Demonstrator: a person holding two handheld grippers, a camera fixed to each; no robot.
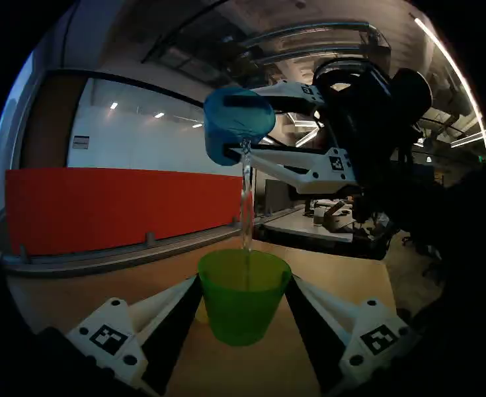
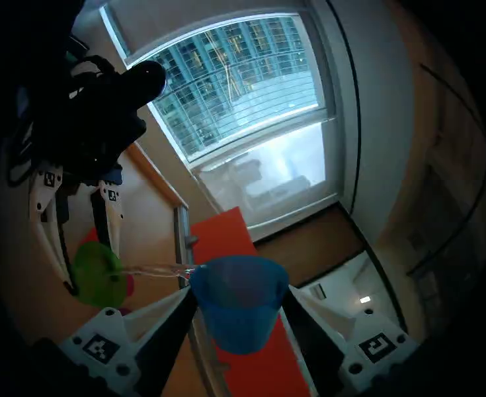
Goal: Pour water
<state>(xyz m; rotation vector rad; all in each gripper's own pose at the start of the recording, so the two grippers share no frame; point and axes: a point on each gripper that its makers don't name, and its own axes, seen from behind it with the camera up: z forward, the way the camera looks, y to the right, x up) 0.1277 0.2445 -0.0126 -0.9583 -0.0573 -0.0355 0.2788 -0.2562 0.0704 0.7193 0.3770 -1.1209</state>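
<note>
On the left gripper view, your left gripper (image 1: 244,284) has the green cup (image 1: 244,308) upright, jaws pinching it on both sides just under the rim. It sits low over the bench (image 1: 77,298); can't tell if its base touches. A blue cup (image 1: 233,122) hangs directly above it, tipped on its side with its mouth toward the camera. A thin water stream (image 1: 246,205) drops from its lower rim into the green cup. An orange panel (image 1: 110,205) runs behind the bench.

Right gripper view: your right gripper (image 2: 239,298) has its jaws pinching the blue cup at both sides. Water leaves the cup's left rim and runs across to the green cup at far left. That cup is between the other gripper's jaws. A big window (image 2: 243,86) is behind.
</note>
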